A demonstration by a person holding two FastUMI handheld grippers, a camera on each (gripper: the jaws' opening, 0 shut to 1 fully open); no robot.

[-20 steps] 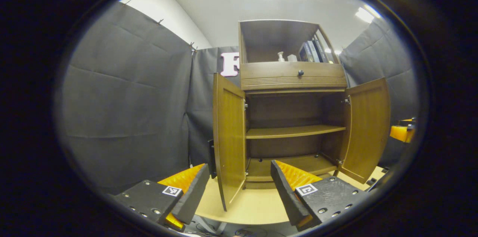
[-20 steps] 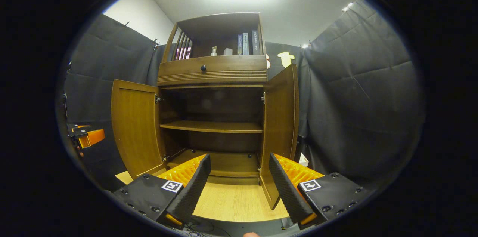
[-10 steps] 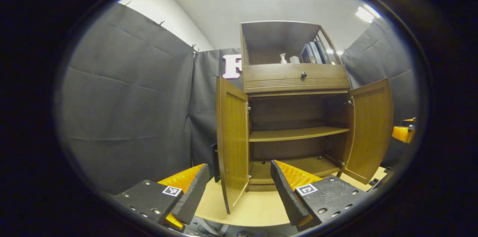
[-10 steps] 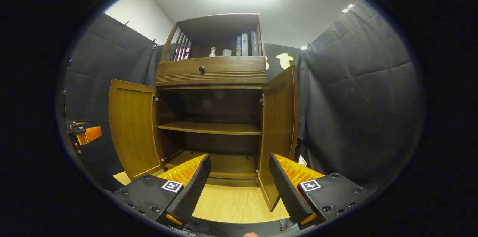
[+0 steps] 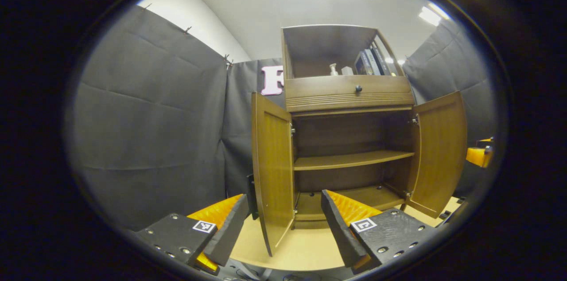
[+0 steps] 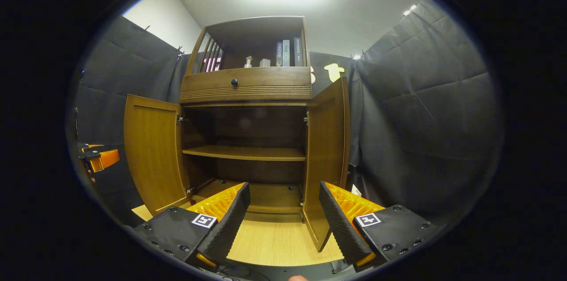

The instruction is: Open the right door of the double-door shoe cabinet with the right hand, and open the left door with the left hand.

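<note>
Both cabinet doors, left door (image 5: 272, 170) and right door (image 6: 325, 161), stood open; the left gripper (image 5: 283, 223) and right gripper (image 6: 283, 216) gaped wide, holding nothing, the task apparently complete.

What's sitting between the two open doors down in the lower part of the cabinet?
In the right gripper view, between the left door and right door lies the open compartment: one shelf and the floor board, both bare.
</note>
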